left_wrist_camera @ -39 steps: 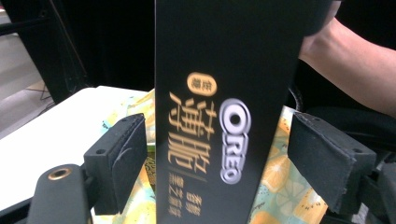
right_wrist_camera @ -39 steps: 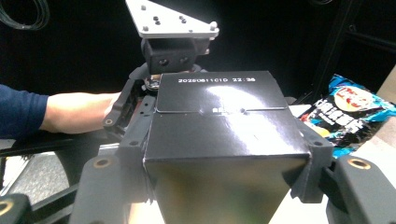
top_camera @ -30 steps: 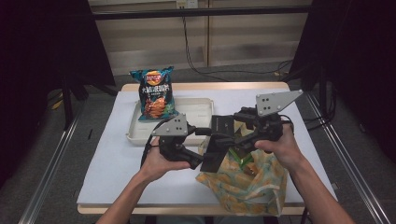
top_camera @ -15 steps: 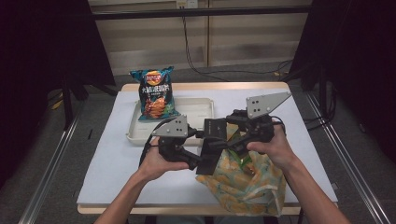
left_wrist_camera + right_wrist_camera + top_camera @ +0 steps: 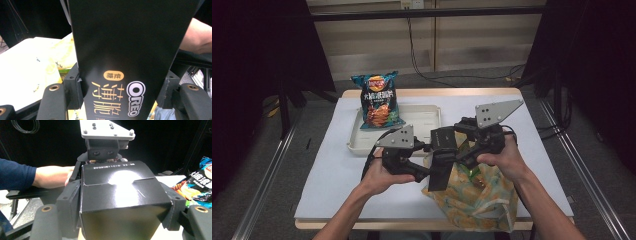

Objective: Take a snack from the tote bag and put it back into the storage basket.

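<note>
A black cardboard Oreo box (image 5: 443,157) with gold lettering is held above the table, over the mouth of a yellow patterned plastic bag (image 5: 472,197) near the table's front edge. Both tools pinch it: the left gripper (image 5: 414,167) has its jaws pressed against the box's two sides, and the right gripper (image 5: 462,150) clamps it from the opposite end.

The left gripper view shows what the high view cannot: the printed face of the box (image 5: 125,62), with a white Oreo logo and gold characters, the bag (image 5: 60,55) behind it, and a bare forearm at the right edge. The right gripper view shows the box's end flap (image 5: 120,187) with a printed date code, squeezed between its own jaws, and beyond it the left gripper (image 5: 105,155) under its grey three-cornered plate, with a dark blue sleeve at left.

Farther back in the high view, a blue bag of crisps (image 5: 379,100) leans upright at the left end of a shallow cream tray (image 5: 424,117) on the white-covered table (image 5: 332,175).
</note>
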`<state>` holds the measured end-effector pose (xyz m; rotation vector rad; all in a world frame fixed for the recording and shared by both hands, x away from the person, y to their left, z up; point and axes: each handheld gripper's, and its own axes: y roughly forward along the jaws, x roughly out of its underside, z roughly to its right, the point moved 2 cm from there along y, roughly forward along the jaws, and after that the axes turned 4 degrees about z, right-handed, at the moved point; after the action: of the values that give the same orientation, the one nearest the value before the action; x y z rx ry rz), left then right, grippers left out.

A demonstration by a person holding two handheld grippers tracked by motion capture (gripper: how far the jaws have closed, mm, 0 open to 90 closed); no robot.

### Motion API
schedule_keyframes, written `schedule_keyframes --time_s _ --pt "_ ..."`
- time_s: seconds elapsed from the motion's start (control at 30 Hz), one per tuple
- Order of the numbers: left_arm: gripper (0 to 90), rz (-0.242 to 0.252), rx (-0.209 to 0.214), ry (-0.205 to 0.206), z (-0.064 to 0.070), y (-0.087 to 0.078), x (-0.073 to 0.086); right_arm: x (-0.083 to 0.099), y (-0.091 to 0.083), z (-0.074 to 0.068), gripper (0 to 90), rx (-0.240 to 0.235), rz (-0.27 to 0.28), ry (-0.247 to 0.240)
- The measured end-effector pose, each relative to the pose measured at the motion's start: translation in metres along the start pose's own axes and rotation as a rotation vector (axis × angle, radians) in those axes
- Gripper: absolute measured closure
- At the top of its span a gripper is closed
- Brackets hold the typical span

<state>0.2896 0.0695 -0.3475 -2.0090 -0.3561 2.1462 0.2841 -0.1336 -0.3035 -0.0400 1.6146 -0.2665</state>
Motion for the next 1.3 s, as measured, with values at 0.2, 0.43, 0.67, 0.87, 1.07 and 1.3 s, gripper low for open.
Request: schedule_keyframes --time_s 0.2,0.43,0.67,0.87,1.07,1.3 --pt "37.6 0.009 -0.064 -0.003 0.0 -0.001 0.0 -0.001 -0.005 0.0 17.1 0.065 0.043 0.008" --pt "37.6 0.03 -0.167 -0.062 -0.007 -0.01 -0.002 0.004 -0.02 -0.003 14.5 0.159 0.088 0.024" --pt "37.5 0.06 -0.239 -0.104 -0.01 -0.015 -0.005 0.016 -0.031 -0.009 14.3 0.234 0.104 0.029" --pt "37.5 0.073 -0.302 -0.132 -0.01 -0.02 -0.011 0.028 -0.031 -0.012 16.3 0.257 0.107 0.045" --pt "37.5 0.094 -0.339 -0.151 -0.012 -0.021 -0.014 0.041 -0.024 -0.014 18.9 0.273 0.088 0.048" --pt "37.5 0.106 -0.367 -0.155 -0.012 -0.02 -0.021 0.053 -0.015 -0.014 20.1 0.287 0.049 0.053"
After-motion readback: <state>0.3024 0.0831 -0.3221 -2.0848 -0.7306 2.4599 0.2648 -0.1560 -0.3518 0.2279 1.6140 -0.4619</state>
